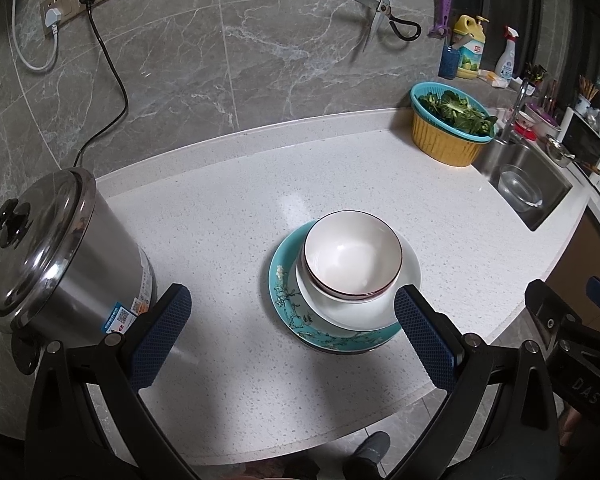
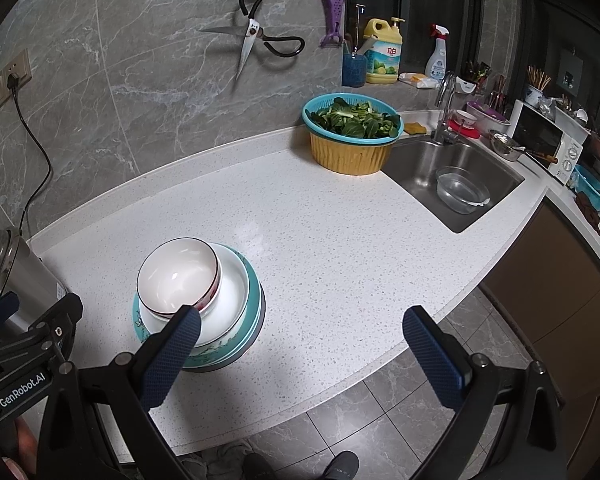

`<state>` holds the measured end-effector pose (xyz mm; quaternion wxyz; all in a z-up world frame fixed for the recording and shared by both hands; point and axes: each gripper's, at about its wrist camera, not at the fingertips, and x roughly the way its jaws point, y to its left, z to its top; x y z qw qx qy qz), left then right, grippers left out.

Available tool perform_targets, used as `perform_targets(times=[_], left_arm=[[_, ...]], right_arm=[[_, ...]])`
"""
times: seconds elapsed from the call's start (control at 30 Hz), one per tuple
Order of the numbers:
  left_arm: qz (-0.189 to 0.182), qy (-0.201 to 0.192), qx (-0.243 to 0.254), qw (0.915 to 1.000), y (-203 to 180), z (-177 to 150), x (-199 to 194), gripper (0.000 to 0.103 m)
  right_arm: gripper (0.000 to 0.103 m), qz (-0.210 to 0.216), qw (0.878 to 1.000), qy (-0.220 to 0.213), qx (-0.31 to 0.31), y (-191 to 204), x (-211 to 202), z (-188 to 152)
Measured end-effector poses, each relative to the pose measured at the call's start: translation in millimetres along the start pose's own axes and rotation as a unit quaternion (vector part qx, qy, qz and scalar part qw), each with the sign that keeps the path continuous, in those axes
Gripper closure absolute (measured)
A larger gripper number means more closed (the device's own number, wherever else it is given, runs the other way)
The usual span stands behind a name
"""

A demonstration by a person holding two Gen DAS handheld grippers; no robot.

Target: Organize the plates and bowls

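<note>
Two claws hang over the near edge of a white speckled stone worktop [image 1: 228, 208], both spread wide with nothing between their blue textured pads. At far left stands a tall cylindrical stainless-steel pot [image 1: 66, 258] with a black-knobbed lid, whole in the left wrist view, where its printed label shows, but cut down to a sliver at the frame edge in the right wrist view. The left claw [image 1: 292, 332] is held open just in front of the stack; its right pad overlaps the stack's near rim in the frame, though contact cannot be judged.

The stack sits in the middle of the worktop: a white ceramic bowl with a dark rim [image 1: 352, 258] nested in a white shallow bowl [image 1: 360, 304], on a teal plate with a blossom-branch pattern [image 1: 296, 312]. Only the right wrist view shows the upper bowl's reddish outer wall and a grey plate edge [image 2: 256, 332] under the teal one. The right claw [image 2: 300, 354] gapes over bare worktop right of the stack, its left pad covering part of the stack.

Farther right, near the wall, a teal strainer of leafy greens rests in a yellow ribbed basin [image 2: 350, 152] beside a steel sink [image 2: 456, 176] holding a clear glass bowl [image 2: 462, 190].
</note>
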<state>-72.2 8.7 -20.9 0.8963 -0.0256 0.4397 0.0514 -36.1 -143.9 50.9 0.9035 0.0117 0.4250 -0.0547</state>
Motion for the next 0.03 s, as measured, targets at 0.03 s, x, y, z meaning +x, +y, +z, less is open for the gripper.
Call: perform_targets(times=[0.03], left_arm=[[0.000, 0.001, -0.001, 1.0000, -0.5, -0.7, -0.4, 0.000]], right_arm=[[0.000, 0.000, 1.000, 0.000, -0.001, 0.3, 0.5, 0.5]])
